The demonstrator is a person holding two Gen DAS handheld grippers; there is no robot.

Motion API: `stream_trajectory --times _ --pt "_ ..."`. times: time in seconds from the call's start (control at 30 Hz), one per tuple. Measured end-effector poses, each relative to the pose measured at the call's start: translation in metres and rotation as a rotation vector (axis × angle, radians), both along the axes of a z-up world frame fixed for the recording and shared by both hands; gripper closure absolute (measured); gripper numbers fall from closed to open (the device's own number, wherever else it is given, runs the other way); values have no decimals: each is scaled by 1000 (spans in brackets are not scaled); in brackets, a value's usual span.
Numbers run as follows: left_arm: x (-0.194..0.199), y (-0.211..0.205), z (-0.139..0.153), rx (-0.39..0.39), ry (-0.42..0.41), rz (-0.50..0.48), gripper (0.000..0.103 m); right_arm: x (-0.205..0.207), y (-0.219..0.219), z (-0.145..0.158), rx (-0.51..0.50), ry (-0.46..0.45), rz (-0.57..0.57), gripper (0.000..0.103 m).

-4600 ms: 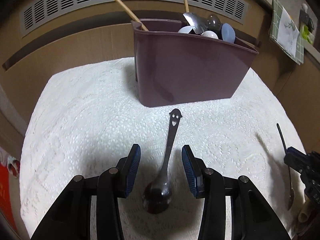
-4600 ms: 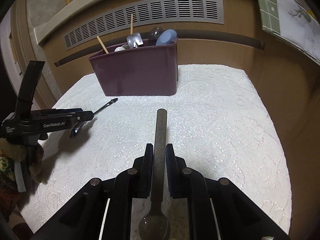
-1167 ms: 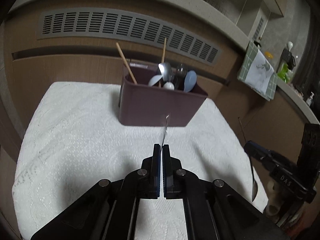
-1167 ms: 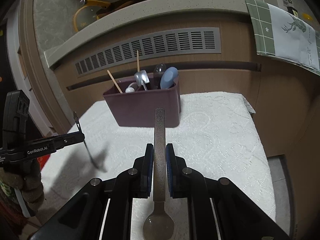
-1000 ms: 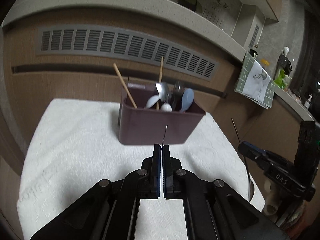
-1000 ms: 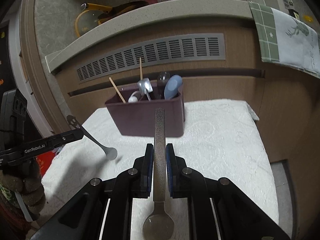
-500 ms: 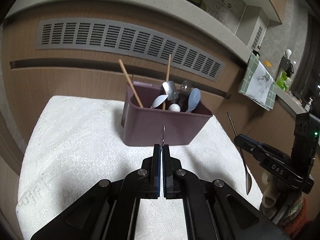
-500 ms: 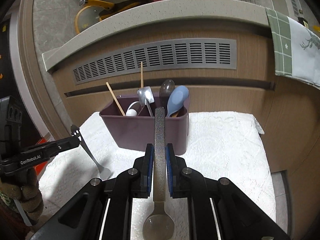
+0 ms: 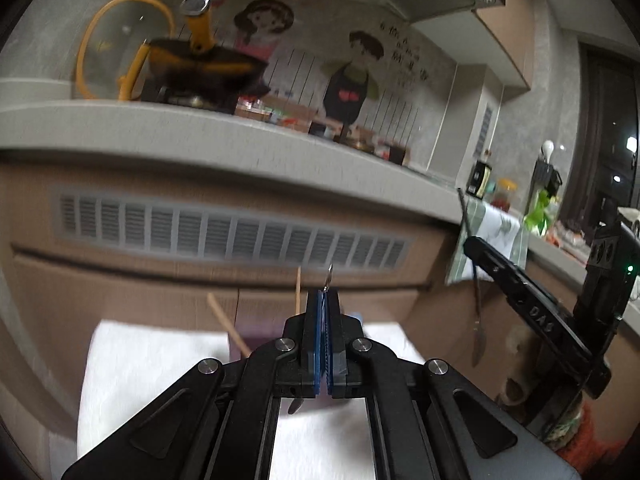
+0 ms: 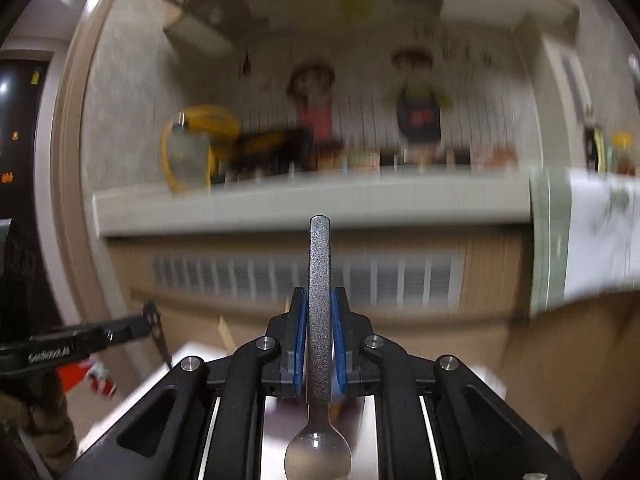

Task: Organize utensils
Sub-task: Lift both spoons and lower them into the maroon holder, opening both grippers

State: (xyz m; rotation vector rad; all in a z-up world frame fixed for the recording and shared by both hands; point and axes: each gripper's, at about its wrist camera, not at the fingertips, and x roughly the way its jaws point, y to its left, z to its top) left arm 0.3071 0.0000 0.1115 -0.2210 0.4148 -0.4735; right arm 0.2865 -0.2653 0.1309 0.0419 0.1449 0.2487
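Observation:
My left gripper (image 9: 324,300) is shut on the thin black spoon (image 9: 329,276); its handle tip sticks up past the fingertips and its bowl hangs below the jaws. The same gripper shows in the right wrist view (image 10: 132,330). My right gripper (image 10: 320,300) is shut on the grey speckled-handle spoon (image 10: 319,280), handle pointing up, bowl toward the camera. It shows in the left wrist view (image 9: 474,246) with the spoon (image 9: 478,320) hanging down. The purple utensil bin (image 9: 260,334) is mostly hidden behind my left fingers; two wooden sticks (image 9: 226,322) rise from it.
The white lace cloth (image 9: 152,364) covers the table below. Behind stand a wooden cabinet front with a grey vent grille (image 9: 224,236) and a counter ledge (image 9: 200,136) with a pot. A green-edged towel (image 10: 592,232) hangs at the right.
Both grippers have tilted upward, so the bin has dropped almost out of view and the counter and wall fill the frames. Each still holds its spoon.

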Motion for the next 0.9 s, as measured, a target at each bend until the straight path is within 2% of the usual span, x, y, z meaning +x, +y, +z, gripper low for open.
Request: stream_trajectory --times 0.1,0.27,0.67,0.9 --pt "20 -5 9 -11 -14 -9 102 28 8 7 6 -18 5 92" --pt "51 -7 3 -25 1 -6 102 63 20 -8 1 -20 4 92" --pt "96 -6 -55 -33 117 -3 102 119 34 -67 8 32 -34 92" --pt "99 -10 -80 -34 138 -7 100 128 34 -94 4 57 39 91"
